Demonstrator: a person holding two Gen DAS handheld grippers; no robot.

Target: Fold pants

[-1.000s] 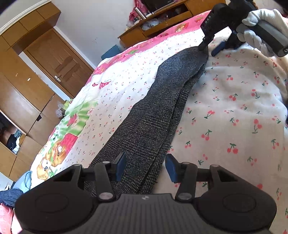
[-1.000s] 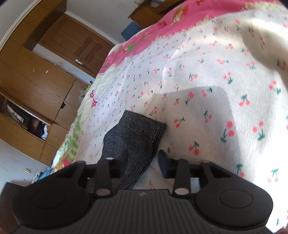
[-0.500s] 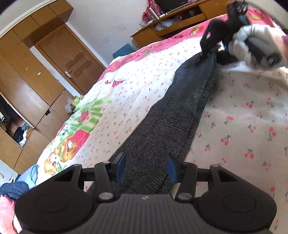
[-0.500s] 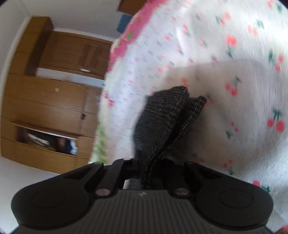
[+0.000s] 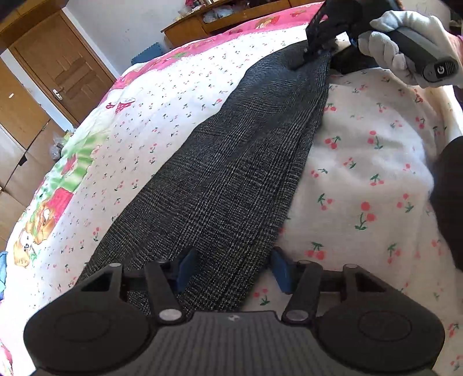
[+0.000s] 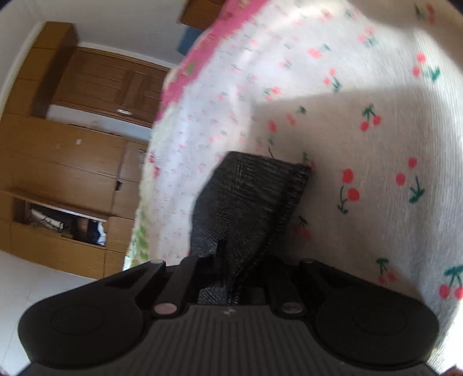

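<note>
Dark grey checked pants (image 5: 231,173) lie stretched lengthwise on the cherry-print bedspread (image 5: 361,150). My left gripper (image 5: 231,270) is open, its blue pads (image 5: 185,267) on either side of the near end of the pants. My right gripper (image 5: 314,53), held by a white-gloved hand, is shut on the far end of the pants and lifts it a little. In the right wrist view the gripper (image 6: 237,269) clamps the hem of the pants (image 6: 249,199), which sticks out ahead of the fingers.
A wooden door (image 5: 63,69) and wooden wardrobes (image 6: 66,162) stand to the left of the bed. A low wooden shelf with clutter (image 5: 225,20) is beyond the bed's far edge. A dark sleeve (image 5: 448,202) is at the right.
My right gripper has closed on the far end of the pants and raised it off the bed. My left gripper has stayed open over the near end.
</note>
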